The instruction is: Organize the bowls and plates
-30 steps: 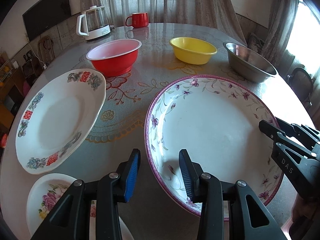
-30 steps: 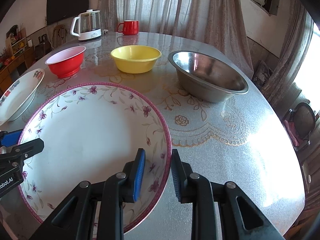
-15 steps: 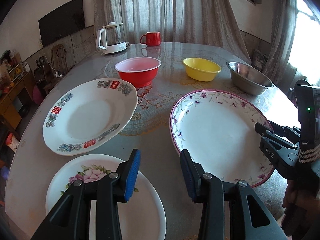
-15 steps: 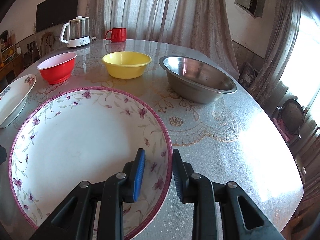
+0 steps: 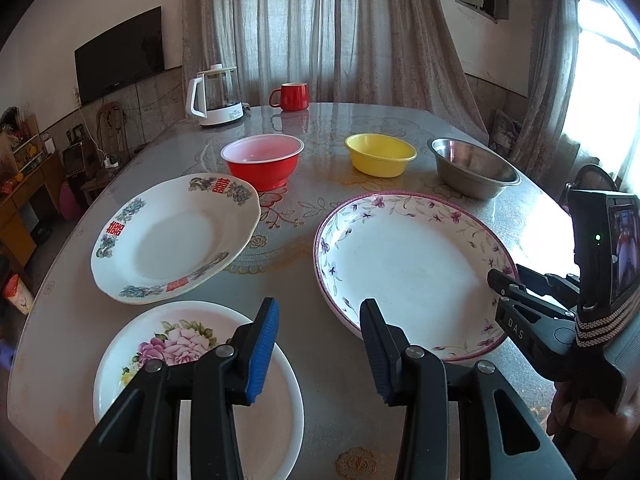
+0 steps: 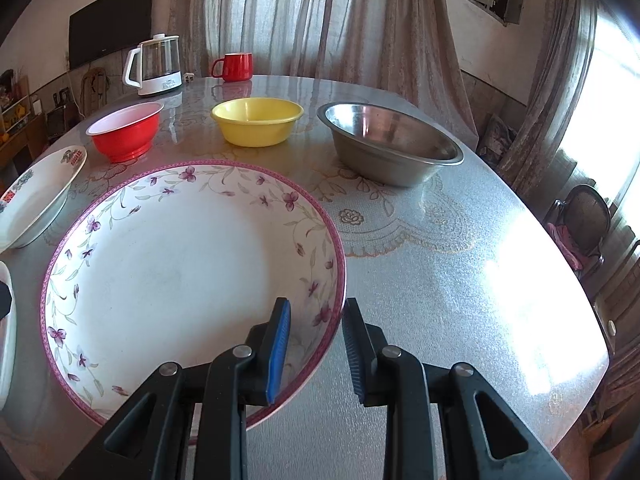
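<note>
Left gripper (image 5: 318, 336): jaws apart, nothing between them, hanging over the near edge of the table (image 5: 312, 240). Its left finger overlaps the rose plate (image 5: 160, 364), which lies at the near left edge; contact cannot be told.

Right gripper (image 6: 314, 340): jaws apart, straddling the near right rim of the big plate (image 6: 176, 264). Left finger is over the plate's inside, right finger outside over bare tabletop. Rim sits in the gap; pads do not appear to press it. The same gripper shows at the right edge of the left wrist view (image 5: 516, 292), at the big plate's right rim.

Big plate: purple rim, flower sprigs, flat on the table, near right of centre.

Red-lettered plate (image 5: 172, 236): left side, just beyond the rose plate, apart from the big plate.

Middle row, left to right: red bowl (image 5: 262, 160) just beyond the red-lettered plate, yellow bowl (image 5: 380, 154), steel bowl (image 5: 472, 172) toward the right edge. All upright, each apart from its neighbours.

Far edge: kettle (image 5: 216, 96) at left, red mug (image 5: 290, 96) beside it.
</note>
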Available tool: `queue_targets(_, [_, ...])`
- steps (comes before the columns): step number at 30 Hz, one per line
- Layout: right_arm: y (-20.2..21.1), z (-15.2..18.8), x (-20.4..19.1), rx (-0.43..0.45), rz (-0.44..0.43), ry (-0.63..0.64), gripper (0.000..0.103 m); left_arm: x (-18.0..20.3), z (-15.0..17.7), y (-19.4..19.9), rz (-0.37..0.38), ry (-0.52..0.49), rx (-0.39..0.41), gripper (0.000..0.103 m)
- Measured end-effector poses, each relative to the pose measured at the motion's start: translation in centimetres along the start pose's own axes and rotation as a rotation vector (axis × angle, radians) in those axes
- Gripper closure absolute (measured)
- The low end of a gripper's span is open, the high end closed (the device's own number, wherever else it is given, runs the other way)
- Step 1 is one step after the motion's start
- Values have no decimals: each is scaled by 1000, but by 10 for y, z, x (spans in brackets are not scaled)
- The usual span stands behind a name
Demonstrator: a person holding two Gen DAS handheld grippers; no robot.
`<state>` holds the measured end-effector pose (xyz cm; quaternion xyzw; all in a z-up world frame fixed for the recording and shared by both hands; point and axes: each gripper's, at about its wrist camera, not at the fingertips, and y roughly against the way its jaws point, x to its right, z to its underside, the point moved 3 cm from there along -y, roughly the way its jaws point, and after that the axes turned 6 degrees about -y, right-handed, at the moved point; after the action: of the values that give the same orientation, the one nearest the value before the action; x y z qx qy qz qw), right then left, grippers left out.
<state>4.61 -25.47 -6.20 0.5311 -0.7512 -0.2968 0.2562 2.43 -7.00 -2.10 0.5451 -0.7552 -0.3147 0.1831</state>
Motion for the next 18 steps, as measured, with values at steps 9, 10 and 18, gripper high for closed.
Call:
queue_targets(9, [32, 4, -7, 65, -60, -27, 76, -5, 4, 9, 0, 15, 6, 55])
queue_targets(10, [36, 4, -10, 74, -74, -25, 76, -7, 5, 11, 2, 22, 6, 55])
queue_targets(18, [65, -3, -57, 102, -328, 72, 76, -47, 12, 22, 4, 101, 5, 51])
